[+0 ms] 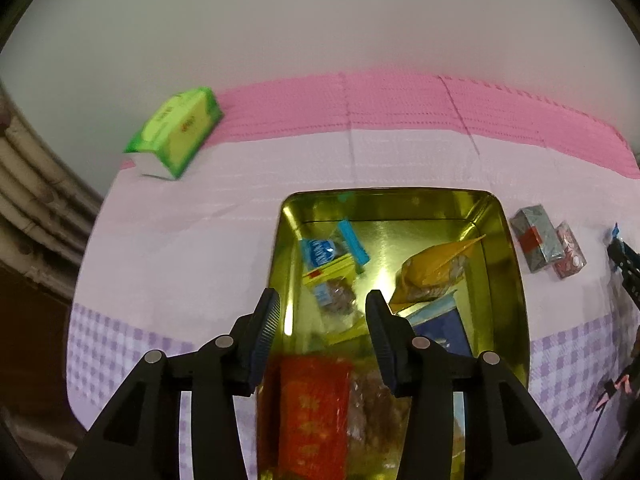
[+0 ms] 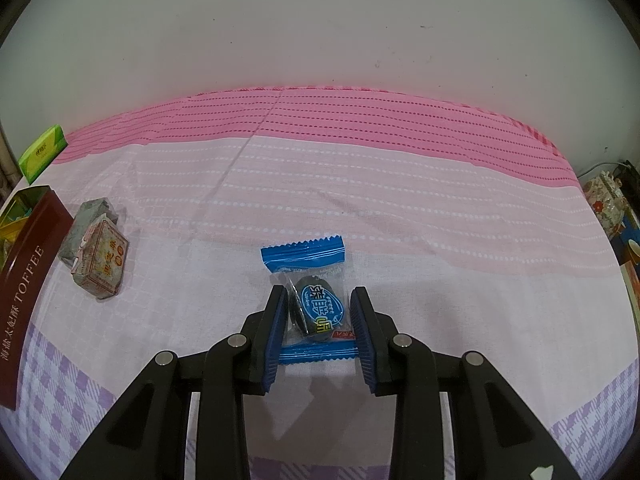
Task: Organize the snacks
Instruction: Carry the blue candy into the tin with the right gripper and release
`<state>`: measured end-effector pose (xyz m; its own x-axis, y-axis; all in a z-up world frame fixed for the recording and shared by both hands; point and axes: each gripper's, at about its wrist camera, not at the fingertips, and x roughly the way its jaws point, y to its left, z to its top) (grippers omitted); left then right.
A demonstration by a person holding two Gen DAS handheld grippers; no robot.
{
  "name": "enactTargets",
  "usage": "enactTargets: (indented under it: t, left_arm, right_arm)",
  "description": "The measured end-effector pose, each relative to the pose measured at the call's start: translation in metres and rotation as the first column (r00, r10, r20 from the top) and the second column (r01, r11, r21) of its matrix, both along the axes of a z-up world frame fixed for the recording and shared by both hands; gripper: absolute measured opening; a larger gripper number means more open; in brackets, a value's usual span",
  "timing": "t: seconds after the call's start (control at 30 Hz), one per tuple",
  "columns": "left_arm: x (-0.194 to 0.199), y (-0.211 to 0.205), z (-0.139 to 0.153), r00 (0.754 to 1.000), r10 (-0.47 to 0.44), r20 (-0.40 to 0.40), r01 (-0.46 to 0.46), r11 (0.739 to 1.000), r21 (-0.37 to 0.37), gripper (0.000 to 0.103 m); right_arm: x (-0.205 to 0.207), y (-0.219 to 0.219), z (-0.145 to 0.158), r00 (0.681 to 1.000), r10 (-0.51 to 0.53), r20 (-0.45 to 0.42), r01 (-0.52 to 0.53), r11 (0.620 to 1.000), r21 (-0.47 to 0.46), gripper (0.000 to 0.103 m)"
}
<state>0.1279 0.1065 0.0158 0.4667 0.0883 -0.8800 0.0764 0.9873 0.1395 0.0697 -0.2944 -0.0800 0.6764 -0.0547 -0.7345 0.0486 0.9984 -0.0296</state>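
Note:
In the left wrist view a gold tin (image 1: 516, 276) holds several snacks: a blue packet (image 1: 320, 252), a yellow bag (image 1: 432, 268) and a red packet (image 1: 312, 412) near its front end. My left gripper (image 1: 322, 304) is open and empty above the tin. In the right wrist view a blue-wrapped dark snack (image 2: 316, 304) lies on the cloth between my right gripper's (image 2: 319, 300) fingers, which are open around it. Two small wrapped boxes (image 2: 96, 252) lie beside the tin's dark red TOFFEE wall (image 2: 24, 292).
A green tissue box (image 1: 176, 132) sits at the back left of the pink and white cloth, also in the right wrist view (image 2: 42, 152). The two wrapped boxes (image 1: 548, 240) lie right of the tin. Clutter (image 2: 608, 200) stands past the table's right edge.

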Motion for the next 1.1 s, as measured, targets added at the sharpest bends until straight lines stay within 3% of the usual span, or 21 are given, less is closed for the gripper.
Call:
enactTargets:
  t: [0.2, 0.47, 0.9, 1.1]
  left_arm:
    - [-0.042, 0.007, 0.013, 0.996, 0.035, 0.083, -0.037, 0.999, 0.017, 0.047]
    - [-0.082, 0.024, 0.016, 0.984, 0.121, 0.129, -0.121, 0.993, -0.007, 0.053]
    - [-0.092, 0.055, 0.008, 0.968, 0.194, 0.156, -0.198, 0.98, 0.009, 0.061]
    - [-0.091, 0.058, 0.006, 0.967, 0.201, 0.154, -0.203, 0.979, -0.003, 0.067]
  right_arm:
    - [0.0, 0.001, 0.0, 1.0, 0.0, 0.0, 0.0, 1.0, 0.003, 0.031]
    - [0.001, 0.0, 0.001, 1.0, -0.001, -0.001, 0.001, 1.0, 0.001, 0.031]
    - [0.002, 0.013, 0.003, 0.996, -0.088, -0.01, 0.088, 0.995, -0.057, 0.024]
    - [-0.004, 0.027, 0.024, 0.995, -0.095, 0.022, 0.096, 0.994, -0.045, 0.023]
